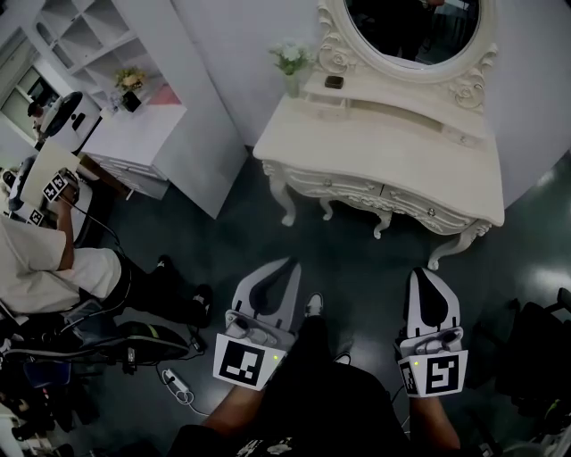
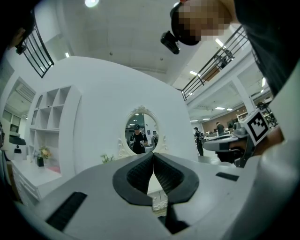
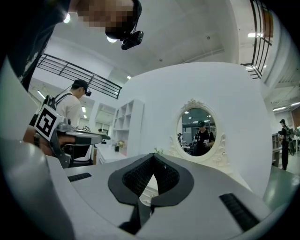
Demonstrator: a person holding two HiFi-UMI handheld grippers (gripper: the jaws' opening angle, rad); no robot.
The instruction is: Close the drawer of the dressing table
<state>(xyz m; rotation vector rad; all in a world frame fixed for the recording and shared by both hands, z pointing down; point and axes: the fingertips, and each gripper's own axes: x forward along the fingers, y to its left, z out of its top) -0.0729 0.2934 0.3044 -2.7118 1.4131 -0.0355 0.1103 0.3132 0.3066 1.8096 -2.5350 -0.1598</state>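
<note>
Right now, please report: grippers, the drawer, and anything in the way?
Left gripper and right gripper shut, empty, short of the table. Small drawer under the mirror looks pulled out. Nothing in the way.

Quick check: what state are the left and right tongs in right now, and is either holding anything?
Left tongs: closed, tips together, holding nothing.
Right tongs: closed, tips together, holding nothing.

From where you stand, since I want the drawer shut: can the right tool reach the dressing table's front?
Probably not yet. The right tool is held apart from the dressing table, with a stretch of dark floor between them. Nothing seems to block the way, so a step forward should bring it within reach.
</note>
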